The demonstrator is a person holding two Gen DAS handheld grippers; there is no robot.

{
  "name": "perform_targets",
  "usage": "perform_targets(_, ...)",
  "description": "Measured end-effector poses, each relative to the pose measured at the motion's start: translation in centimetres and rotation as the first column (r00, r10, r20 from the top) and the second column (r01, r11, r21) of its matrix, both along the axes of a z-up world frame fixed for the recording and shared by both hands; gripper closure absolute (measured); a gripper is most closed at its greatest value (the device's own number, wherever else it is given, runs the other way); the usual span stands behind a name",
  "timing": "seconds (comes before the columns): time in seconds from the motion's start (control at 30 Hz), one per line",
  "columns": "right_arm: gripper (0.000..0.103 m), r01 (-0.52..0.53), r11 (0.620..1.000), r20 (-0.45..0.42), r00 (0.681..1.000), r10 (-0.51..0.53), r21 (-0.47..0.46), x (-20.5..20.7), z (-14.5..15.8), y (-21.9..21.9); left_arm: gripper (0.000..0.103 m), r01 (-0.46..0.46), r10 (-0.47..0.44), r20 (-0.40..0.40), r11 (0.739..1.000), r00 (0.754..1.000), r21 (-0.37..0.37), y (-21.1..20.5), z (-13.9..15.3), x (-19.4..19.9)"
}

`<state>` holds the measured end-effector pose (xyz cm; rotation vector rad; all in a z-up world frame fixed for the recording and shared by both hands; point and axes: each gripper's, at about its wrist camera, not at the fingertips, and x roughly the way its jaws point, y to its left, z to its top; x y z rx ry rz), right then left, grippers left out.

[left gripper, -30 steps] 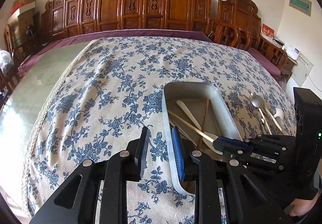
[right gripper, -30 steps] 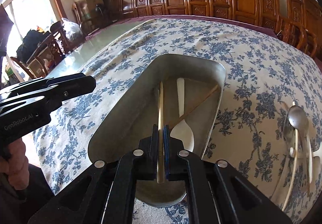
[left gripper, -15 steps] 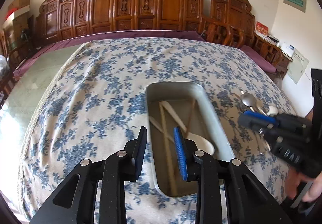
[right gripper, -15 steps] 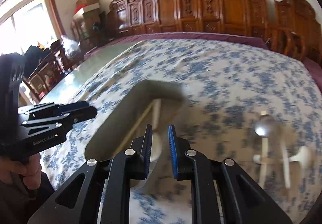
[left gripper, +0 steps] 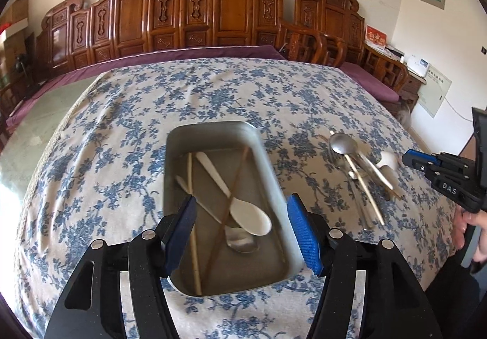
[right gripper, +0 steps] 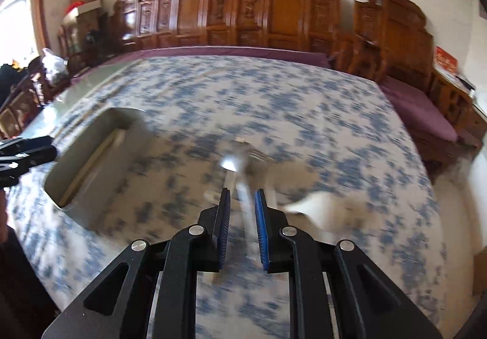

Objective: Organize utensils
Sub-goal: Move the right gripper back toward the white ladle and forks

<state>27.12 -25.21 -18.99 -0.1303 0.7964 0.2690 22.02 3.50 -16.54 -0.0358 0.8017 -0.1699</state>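
A metal tray (left gripper: 213, 126) lies on the flowered cloth. In it are a white spoon (left gripper: 248, 215), a metal spoon (left gripper: 242, 241) and several chopsticks (left gripper: 193, 217). My left gripper (left gripper: 242, 199) hangs over the tray's near end, its jaws opening wide with nothing pressed between them. A pile of loose utensils (left gripper: 359, 168) lies to the right of the tray. My right gripper (right gripper: 242, 199) hovers just above that pile, open a little and holding nothing. The right wrist view is blurred, but a metal spoon (right gripper: 231, 162), a fork (right gripper: 258, 153) and a white spoon (right gripper: 313, 202) show ahead of its jaws.
The table (left gripper: 274, 86) is wide, with its blue-flowered cloth bare beyond the tray. Carved wooden chairs (left gripper: 231, 4) line the far side and the right. A person's hand (left gripper: 474, 226) holds the right gripper at the table's right edge.
The right gripper let go of a chopstick in the tray and swung right to the loose utensils. The left gripper moved over the tray and spread its jaws wide.
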Motion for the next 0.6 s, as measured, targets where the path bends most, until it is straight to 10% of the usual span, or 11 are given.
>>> perform_targets(0.6, 0.067, 0.087, 0.996, -0.070, 0.994, -0.087, -0.001, 3.5, -5.3, -5.5, 0.043, 0.064, -0.065, 0.007, 0.997, 0.998, 0.030, -5.0, -0.6, -0.8)
